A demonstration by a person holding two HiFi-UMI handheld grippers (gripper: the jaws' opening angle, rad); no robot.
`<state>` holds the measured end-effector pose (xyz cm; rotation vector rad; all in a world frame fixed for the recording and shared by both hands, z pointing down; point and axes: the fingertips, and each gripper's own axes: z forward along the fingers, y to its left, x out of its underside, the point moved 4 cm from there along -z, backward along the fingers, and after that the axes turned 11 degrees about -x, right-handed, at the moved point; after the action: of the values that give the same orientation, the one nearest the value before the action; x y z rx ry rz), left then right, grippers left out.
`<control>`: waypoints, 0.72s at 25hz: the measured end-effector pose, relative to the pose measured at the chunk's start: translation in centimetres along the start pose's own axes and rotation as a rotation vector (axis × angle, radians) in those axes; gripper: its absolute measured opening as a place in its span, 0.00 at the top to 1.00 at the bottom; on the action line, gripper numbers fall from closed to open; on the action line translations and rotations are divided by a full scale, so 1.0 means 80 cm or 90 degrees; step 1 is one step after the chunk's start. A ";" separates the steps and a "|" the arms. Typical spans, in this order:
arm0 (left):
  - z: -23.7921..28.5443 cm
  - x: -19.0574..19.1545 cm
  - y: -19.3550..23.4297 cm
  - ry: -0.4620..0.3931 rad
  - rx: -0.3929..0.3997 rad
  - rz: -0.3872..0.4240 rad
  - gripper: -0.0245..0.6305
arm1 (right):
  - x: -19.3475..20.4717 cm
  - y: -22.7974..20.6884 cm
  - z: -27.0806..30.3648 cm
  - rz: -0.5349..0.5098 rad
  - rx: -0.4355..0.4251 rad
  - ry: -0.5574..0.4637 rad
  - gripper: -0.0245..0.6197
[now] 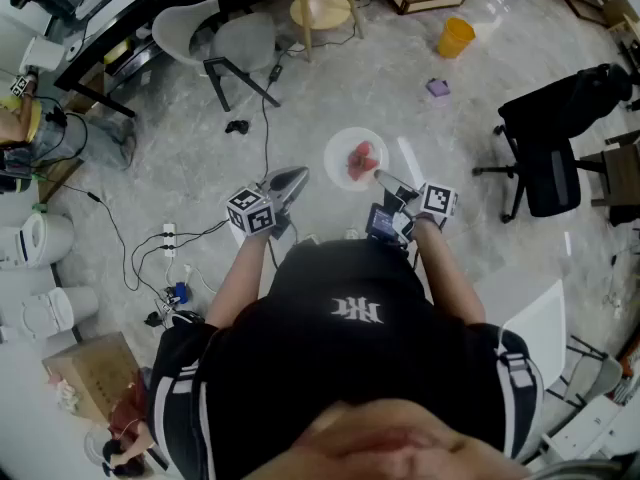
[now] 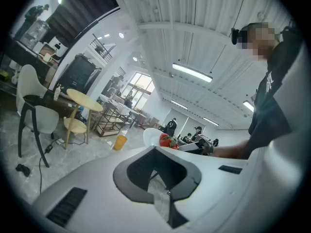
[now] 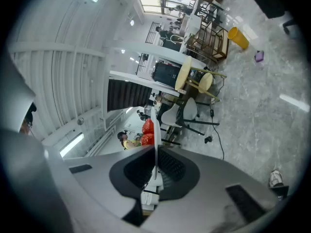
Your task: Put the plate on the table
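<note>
Now the right gripper point(image 1: 388, 180) has its jaws clamped on the near rim of the plate point(image 1: 343, 160) at frame centre, level above the floor point(image 1: 330, 88) so its red food point(image 1: 363, 155) cannot slide, while the left gripper point(image 1: 285, 182) waits beside it, jaws together and empty.

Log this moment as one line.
right gripper: shut on plate rim | plate: red food on it, over floor | left gripper: shut, empty | placing: not done

Yellow bucket point(image 1: 455, 37) & small purple item point(image 1: 437, 87) on floor, well beyond right fingers point(image 1: 385, 179). White chair point(image 1: 215, 38) far ahead-left of left fingers point(image 1: 288, 180), black cable point(image 1: 266, 118) btwn. Black office chair point(image 1: 555, 143) off to rt. Power strip point(image 1: 168, 238) back-left; cardboard box point(image 1: 85, 368) further back.
</note>
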<state>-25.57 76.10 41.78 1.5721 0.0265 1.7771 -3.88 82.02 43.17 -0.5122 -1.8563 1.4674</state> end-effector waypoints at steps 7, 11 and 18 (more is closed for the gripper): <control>0.025 0.004 -0.029 0.020 -0.002 0.016 0.95 | -0.006 0.001 -0.029 0.015 -0.013 0.006 0.94; 0.035 0.009 -0.042 0.031 0.004 0.020 0.95 | -0.011 -0.006 -0.044 0.025 -0.011 0.001 0.94; 0.058 -0.011 -0.081 0.029 -0.015 0.045 0.95 | -0.038 -0.025 -0.092 0.055 0.063 0.006 0.94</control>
<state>-18.28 78.24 39.10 1.5333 -0.0276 1.8609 3.79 84.34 45.05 -0.5564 -1.7645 1.6026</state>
